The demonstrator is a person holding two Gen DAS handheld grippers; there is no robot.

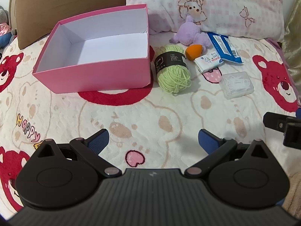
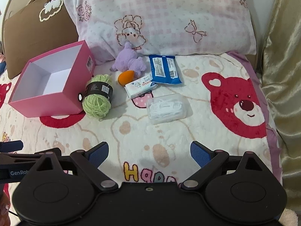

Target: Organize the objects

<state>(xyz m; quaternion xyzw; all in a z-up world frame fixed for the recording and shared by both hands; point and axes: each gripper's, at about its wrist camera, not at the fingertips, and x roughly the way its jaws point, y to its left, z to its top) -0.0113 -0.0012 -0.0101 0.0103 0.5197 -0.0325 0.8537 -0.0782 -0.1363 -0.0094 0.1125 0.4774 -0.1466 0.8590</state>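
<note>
An open pink box point(image 1: 90, 79) point(image 2: 49, 105) with a white, empty inside stands on the bed at the left. To its right lie a green yarn ball point(image 1: 173, 69) point(image 2: 97, 96), an orange sponge point(image 1: 193, 51) point(image 2: 125, 77), a purple plush toy point(image 1: 190, 33) point(image 2: 129, 61), a white tissue pack point(image 1: 207, 61) point(image 2: 141, 86), a blue wipes pack point(image 1: 225, 48) point(image 2: 165, 68) and a clear plastic case point(image 1: 238, 84) point(image 2: 166, 108). My left gripper point(image 1: 153, 141) is open and empty, well short of the yarn. My right gripper point(image 2: 149, 153) is open and empty, short of the clear case.
A bear-print blanket point(image 1: 150, 116) point(image 2: 216, 131) covers the bed. A pink pillow point(image 1: 216, 5) point(image 2: 165, 18) and a brown cushion point(image 1: 65, 5) point(image 2: 37, 28) lie behind the objects. A gold curtain point(image 2: 282, 75) hangs at the right. The right gripper shows in the left wrist view point(image 1: 282, 126).
</note>
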